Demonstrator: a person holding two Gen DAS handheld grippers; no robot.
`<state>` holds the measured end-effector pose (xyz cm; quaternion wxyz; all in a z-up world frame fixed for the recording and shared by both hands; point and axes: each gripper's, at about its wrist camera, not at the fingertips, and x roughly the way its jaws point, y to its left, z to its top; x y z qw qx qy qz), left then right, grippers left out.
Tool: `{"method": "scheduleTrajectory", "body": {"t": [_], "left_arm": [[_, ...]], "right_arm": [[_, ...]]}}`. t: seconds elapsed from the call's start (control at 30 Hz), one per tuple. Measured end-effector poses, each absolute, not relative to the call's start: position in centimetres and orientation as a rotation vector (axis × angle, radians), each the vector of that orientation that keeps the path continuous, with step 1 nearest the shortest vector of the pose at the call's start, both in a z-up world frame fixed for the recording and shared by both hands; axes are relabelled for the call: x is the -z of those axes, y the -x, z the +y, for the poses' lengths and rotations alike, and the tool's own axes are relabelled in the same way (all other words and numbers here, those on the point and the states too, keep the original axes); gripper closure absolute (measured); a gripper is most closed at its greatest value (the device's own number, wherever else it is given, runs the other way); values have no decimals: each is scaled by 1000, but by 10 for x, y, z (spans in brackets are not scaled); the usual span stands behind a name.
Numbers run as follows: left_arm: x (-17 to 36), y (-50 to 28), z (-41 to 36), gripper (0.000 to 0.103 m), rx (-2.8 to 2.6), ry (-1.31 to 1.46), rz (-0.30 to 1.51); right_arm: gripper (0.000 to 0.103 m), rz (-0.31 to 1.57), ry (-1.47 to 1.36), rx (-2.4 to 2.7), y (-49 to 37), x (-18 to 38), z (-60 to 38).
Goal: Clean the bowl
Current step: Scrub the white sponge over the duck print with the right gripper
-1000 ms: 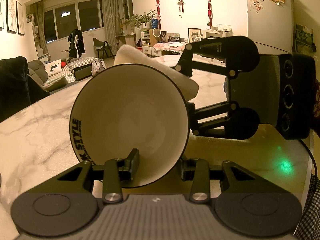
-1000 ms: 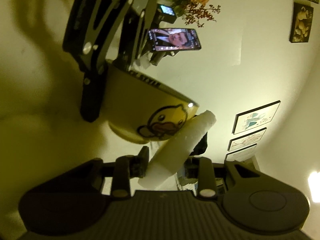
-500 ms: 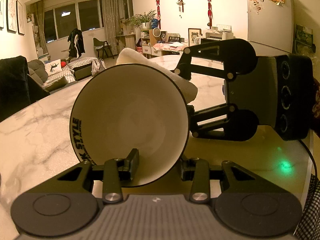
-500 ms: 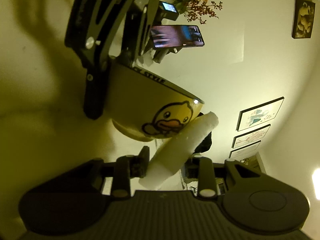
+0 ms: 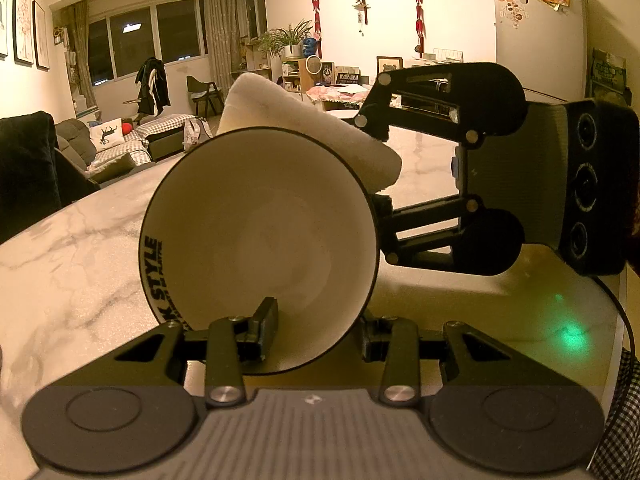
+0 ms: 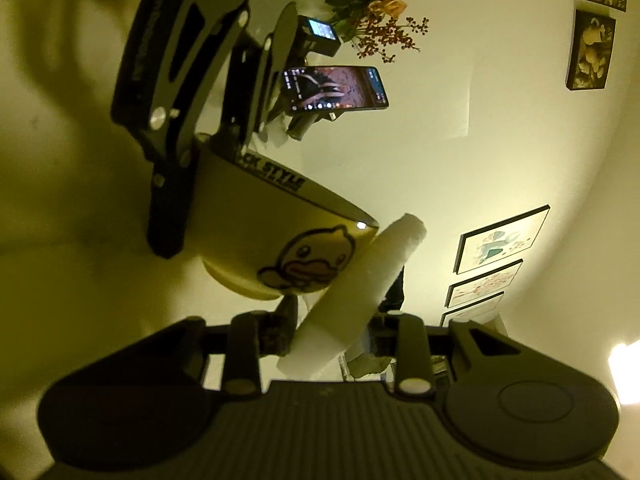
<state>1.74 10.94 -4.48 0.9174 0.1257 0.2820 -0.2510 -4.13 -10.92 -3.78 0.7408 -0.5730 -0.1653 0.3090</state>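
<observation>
My left gripper (image 5: 316, 328) is shut on the rim of the bowl (image 5: 260, 248), which is tipped on its side with its white inside facing the left wrist camera. The bowl (image 6: 256, 240) is yellow outside with a duck picture and black lettering. From the right, my right gripper (image 5: 376, 166) is shut on a white sponge (image 5: 304, 120) that lies against the bowl's outer wall, behind the upper rim. In the right wrist view the sponge (image 6: 360, 280) leans on the bowl beside the duck, clamped in my right gripper (image 6: 332, 332). The left gripper (image 6: 208, 148) comes in from the top left.
The marble table (image 5: 60, 272) lies under both grippers, with a green light spot (image 5: 572, 336) at right. A checked sleeve (image 5: 624, 420) shows at the lower right. A phone (image 6: 336, 88) on a stand and dried flowers (image 6: 380, 28) stand behind the bowl.
The sponge and right gripper shifted a little down, then up, along the bowl's outer wall. The bowl wobbled slightly. Both grips are the same.
</observation>
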Motion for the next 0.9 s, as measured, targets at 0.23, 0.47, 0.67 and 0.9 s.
{"method": "scheduleTrajectory", "body": {"t": [0.23,0.47,0.67,0.9], "left_arm": [[43,-14,108,63,516,-258,580],[41,-13,108,63,516,-258,580],[40,-13,108,63,517,-258,580],[41,-12,108,63,517,-257,581]], "right_arm": [[69,-303,1275,-698,36,41,-107],[69,-300,1280,-699,37,44,-110],[69,-331,1265,-691,40,42,-113],[69,-352,1248,-685,41,37,-111]]}}
